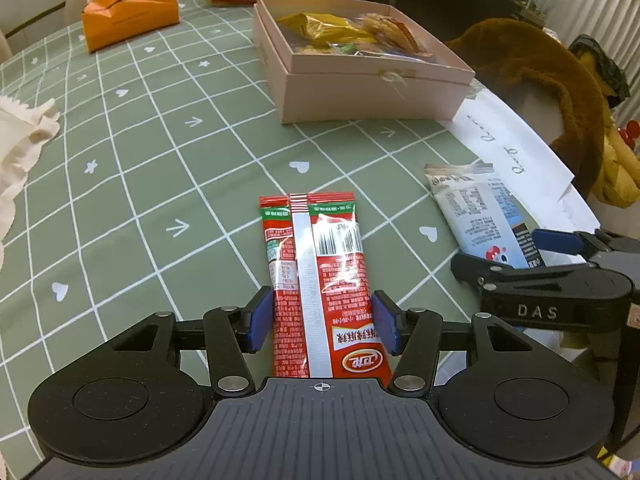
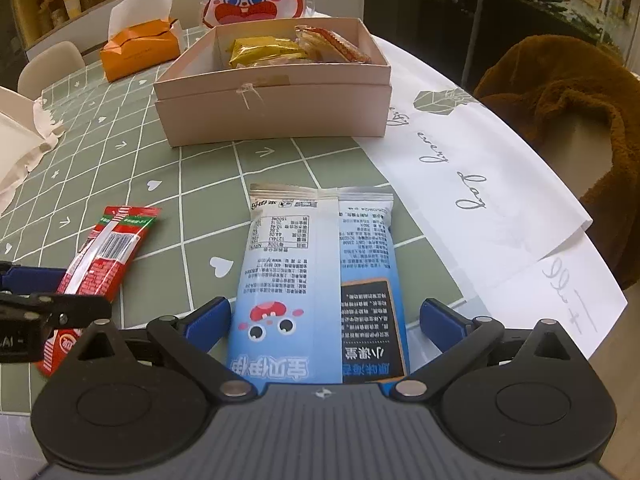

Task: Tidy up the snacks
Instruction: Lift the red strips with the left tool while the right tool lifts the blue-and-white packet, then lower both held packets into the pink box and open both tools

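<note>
In the left wrist view the left hand-held gripper (image 1: 323, 322) stands released, its blue pads just beside the edges of a long red glossy foil snack sachet (image 1: 320, 280) lying flat on the green checked worktop (image 1: 140, 184); the sachet looks light, limp and slippery, so mid-width across its lower half seems the safest hold. In the right wrist view the right hand-held gripper (image 2: 325, 326) is likewise unclenched around a pale blue plastic snack packet (image 2: 320, 280), probably soft and crushable, lying well short of the pink cardboard box (image 2: 276, 112) half filled with snacks.
</note>
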The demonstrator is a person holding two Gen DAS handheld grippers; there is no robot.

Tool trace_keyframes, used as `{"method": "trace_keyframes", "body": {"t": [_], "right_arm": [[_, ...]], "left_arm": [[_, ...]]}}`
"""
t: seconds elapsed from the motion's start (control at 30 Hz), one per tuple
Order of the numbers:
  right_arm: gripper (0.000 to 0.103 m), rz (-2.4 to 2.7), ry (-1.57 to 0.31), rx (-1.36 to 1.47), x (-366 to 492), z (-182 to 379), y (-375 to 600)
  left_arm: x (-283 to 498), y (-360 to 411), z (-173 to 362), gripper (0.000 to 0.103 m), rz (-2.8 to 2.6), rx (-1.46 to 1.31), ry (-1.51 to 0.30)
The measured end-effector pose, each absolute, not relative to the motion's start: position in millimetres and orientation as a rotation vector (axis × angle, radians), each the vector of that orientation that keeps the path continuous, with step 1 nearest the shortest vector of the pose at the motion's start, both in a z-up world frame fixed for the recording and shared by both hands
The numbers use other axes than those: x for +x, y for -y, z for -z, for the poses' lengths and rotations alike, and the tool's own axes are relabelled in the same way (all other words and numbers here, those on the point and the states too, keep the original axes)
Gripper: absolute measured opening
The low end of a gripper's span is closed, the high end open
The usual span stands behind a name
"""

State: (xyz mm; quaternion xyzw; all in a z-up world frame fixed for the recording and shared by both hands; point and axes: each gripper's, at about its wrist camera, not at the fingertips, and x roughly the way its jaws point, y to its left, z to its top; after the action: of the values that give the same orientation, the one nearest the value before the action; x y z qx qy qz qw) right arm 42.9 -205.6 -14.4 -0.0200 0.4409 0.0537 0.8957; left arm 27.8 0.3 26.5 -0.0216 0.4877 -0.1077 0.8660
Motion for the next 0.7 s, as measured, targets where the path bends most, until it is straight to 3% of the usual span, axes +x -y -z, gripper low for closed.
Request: {"method": "trace_keyframes", "body": {"t": [0.13,0.3,0.7], "right_arm": [[0.102,-0.103,-0.924,-0.038,49,14,204],[0.085,-0.109,-0.914,-0.051,47,10,198],[0.077,-0.148,-0.900,-0.076,30,-4,201]], "left_arm": [[26,3,-26,0.059,0.228,-0.013,-1.019],[25,7,-26,0.059,0.220,0.015,-1.013],[19,-2,-25,0.054,0.200,-0.102,-0.976]]}}
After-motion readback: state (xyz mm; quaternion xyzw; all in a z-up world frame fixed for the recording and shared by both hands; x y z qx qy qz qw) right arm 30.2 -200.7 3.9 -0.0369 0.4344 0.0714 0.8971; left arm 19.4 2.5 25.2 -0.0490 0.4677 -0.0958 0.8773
